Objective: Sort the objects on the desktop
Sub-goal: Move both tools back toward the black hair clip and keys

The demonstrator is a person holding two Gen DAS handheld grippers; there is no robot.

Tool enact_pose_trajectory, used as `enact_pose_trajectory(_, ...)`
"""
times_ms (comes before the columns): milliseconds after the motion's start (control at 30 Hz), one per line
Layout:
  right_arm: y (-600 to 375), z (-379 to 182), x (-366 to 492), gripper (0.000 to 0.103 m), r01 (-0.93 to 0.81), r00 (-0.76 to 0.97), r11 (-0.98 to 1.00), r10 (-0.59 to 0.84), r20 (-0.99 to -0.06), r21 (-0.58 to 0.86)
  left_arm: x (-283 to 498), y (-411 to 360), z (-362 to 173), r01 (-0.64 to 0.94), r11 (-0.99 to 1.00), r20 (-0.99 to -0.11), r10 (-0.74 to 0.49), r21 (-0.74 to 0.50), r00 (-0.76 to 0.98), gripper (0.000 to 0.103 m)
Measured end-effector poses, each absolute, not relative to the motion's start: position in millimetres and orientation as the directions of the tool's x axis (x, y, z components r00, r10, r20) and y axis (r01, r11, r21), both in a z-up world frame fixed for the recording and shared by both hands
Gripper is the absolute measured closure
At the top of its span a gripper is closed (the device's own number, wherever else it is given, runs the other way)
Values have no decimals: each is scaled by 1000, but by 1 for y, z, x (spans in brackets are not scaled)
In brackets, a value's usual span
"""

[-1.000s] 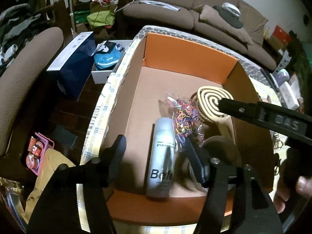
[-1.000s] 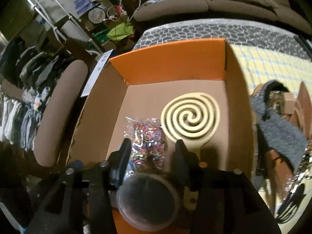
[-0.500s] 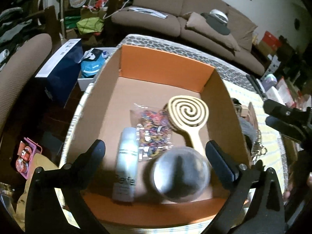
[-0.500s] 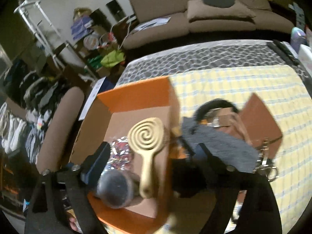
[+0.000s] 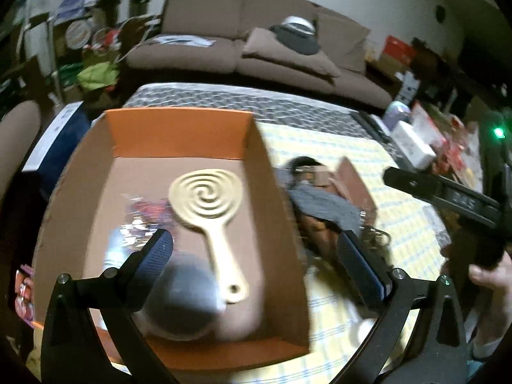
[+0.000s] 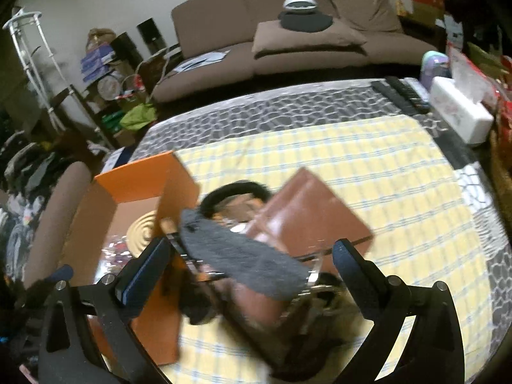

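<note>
An orange cardboard box (image 5: 179, 134) holds a cream spiral hairbrush (image 5: 208, 195), a bag of coloured hair ties (image 5: 144, 211) and a round grey jar (image 5: 182, 300), which is blurred. My left gripper (image 5: 254, 249) hangs open over the box's near right corner with nothing between its fingers. To the right of the box (image 6: 144, 182) lies a pile: a grey cloth (image 6: 243, 256), a brown leather case (image 6: 307, 211), a black hair band (image 6: 236, 188) and some metal rings (image 5: 374, 236). My right gripper (image 6: 249, 249) is above this pile, its jaws opening wide and touching nothing.
A yellow checked cloth (image 6: 352, 160) covers the table. At its far right stand a white tissue box (image 6: 457, 112) and remote controls (image 6: 403, 92). A brown chair (image 6: 54, 217) is left of the box, a sofa (image 6: 288, 48) behind the table. A hand (image 5: 489, 278) holds the right gripper.
Both grippers opened wide and swung right, away from the box's inside. The round jar, earlier between the right fingers, now lies in the box. The right view now looks over the pile.
</note>
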State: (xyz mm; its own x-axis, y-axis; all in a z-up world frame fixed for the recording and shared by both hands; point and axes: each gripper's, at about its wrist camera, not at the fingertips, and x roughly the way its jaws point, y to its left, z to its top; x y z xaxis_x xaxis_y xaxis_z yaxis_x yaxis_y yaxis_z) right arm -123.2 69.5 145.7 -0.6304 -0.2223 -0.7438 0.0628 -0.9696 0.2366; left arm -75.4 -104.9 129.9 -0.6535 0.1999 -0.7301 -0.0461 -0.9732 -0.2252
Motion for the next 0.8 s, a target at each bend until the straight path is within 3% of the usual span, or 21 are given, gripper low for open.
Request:
enact_pose_trajectory(400, 136, 128, -119, 0, -28, -589, -974, -165, -791, 225, -68, -4, 119, -240, -960, -739, 266, -145, -619, 0)
enact_pose_trajectory(800, 164, 109, -116, 0, -80, -533, -961, -184, -826, 266, -70, 28, 92, -236, -964, -784, 242, -125, -572, 0)
